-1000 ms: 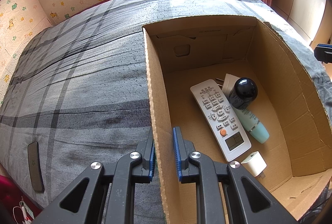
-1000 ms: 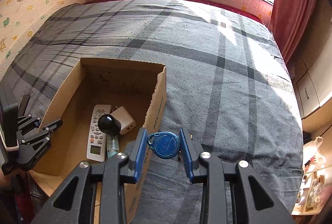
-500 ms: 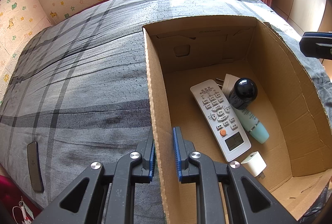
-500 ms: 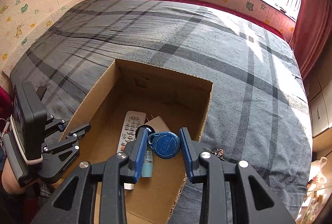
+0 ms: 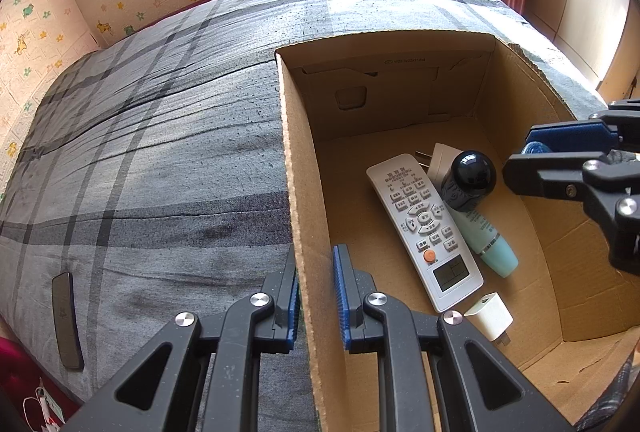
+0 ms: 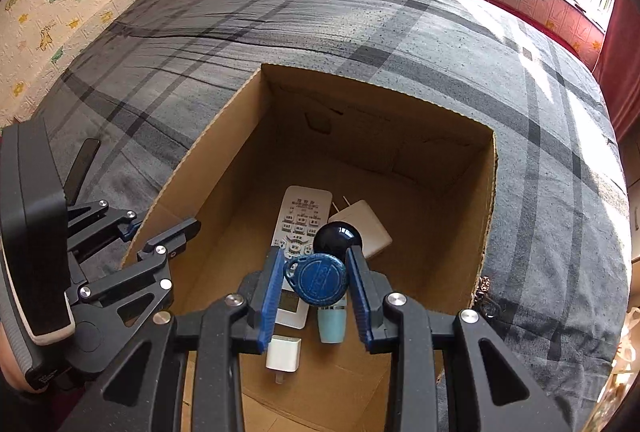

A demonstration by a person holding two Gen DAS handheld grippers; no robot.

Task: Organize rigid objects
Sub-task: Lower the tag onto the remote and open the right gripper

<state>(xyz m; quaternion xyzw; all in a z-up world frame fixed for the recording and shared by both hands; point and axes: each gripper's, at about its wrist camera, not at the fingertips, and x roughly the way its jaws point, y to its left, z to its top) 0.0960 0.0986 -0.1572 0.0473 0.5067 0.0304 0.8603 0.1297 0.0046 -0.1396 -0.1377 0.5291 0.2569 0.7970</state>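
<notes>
Cardboard box on a grey plaid bed, two grippers at work.
Left gripper angles down, jaws clamped on the box's side wall; right gripper tilts steeply over the open box, pinching a blue key fob above the white remote.

Both wrist views, steeply downward, sharing cardboard box

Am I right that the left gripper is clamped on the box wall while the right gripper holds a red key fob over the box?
Nearly: the key fob is blue, not red, as the right wrist view shows. The rest stands: the left gripper is clamped on the box wall and the right gripper holds the fob over the box.
</notes>
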